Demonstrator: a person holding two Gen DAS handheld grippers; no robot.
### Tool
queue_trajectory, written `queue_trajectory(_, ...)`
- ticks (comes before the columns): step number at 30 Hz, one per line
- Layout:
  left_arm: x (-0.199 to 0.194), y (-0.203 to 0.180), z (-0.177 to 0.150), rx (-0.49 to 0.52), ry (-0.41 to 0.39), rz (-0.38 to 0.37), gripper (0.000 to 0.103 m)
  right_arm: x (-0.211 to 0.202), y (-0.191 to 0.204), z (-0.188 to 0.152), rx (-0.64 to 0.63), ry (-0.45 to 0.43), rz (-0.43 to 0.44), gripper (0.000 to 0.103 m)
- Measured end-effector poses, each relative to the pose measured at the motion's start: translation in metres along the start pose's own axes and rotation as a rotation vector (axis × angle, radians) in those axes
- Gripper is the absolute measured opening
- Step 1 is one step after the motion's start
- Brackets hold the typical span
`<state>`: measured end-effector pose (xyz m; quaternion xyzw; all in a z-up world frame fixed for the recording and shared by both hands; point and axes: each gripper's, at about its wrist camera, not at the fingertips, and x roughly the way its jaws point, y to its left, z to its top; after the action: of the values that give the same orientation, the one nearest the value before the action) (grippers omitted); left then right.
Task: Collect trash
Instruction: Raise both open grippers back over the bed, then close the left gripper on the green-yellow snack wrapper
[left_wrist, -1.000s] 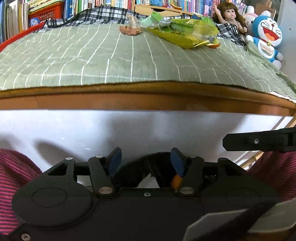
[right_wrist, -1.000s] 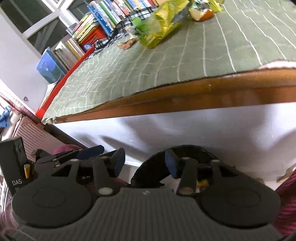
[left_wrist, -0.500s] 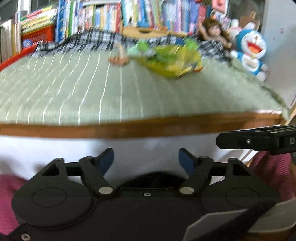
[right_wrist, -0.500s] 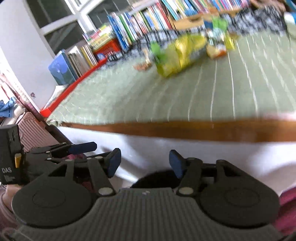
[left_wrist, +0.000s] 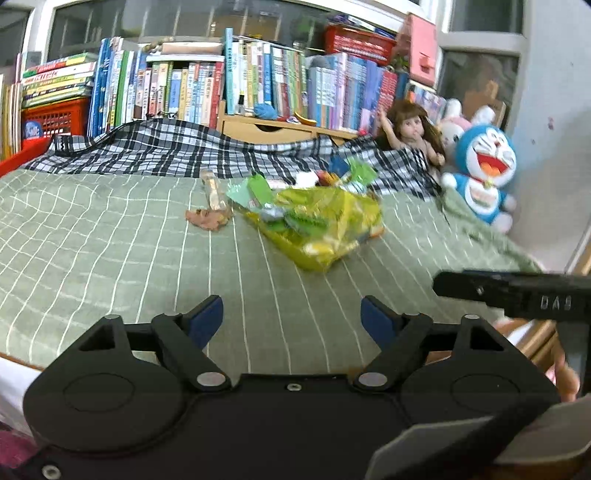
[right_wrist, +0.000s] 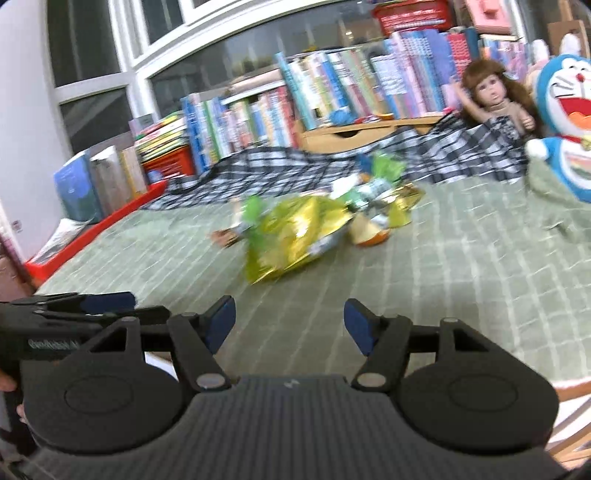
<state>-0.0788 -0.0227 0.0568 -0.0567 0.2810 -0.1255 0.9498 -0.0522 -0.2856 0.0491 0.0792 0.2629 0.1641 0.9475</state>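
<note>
- Lying near the middle of the green checked bedspread (left_wrist: 110, 251): a crumpled yellow snack bag (left_wrist: 325, 229), shiny foil, green print on it, one end flattened toward the near edge.
- Resting on and behind the bag: several small green and white wrappers (left_wrist: 258, 192), too blurred to count.
- Sitting just beside the bag's right end in the right wrist view: an orange-rimmed piece of trash (right_wrist: 371, 232), shape unclear.
- Lying just left of the pile: a pale wrapped stick (left_wrist: 213, 192) and a brownish scrap (left_wrist: 205, 218), touching or nearly so.
- Hovering over the near part of the bedspread, well short of the pile: left gripper (left_wrist: 291, 319), blue-padded fingers spread wide, gripping nothing.
- Hovering likewise to the right: right gripper (right_wrist: 290, 323), fingers also spread wide, nothing between them.
- Showing at the right edge of the left wrist view: the side of the other black tool.
- Bunching behind the trash: a black-and-white plaid blanket (left_wrist: 166, 151).
- Sitting at the far right against the wall: a doll (left_wrist: 413, 133) and a blue cat plush (left_wrist: 484, 170).
- Standing along the back: rows of books (left_wrist: 184, 92).
</note>
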Motion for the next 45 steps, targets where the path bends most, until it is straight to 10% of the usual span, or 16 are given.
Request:
queue_trajectory(4,0.019,0.009,0.021,-0.038,0.000,0.012,0.041,0.009,-0.008,0.003,0.005,-0.003,-0.040,0.077)
queue_trajectory(13,0.082,0.024,0.068,-0.189,0.031,-0.042,0.040,0.020,-0.016,-0.005,0.025,0.015,-0.060,0.077)
queue_trajectory(24,0.169,-0.001,0.095,-0.053,0.104,0.125,0.036,0.024,-0.021,-0.009,0.040,0.016,-0.063,0.077)
queue_trajectory(45,0.084,0.043,0.083,-0.140,-0.022,0.097,0.029,0.062,-0.013,0.012,0.162,0.011,0.035,0.080)
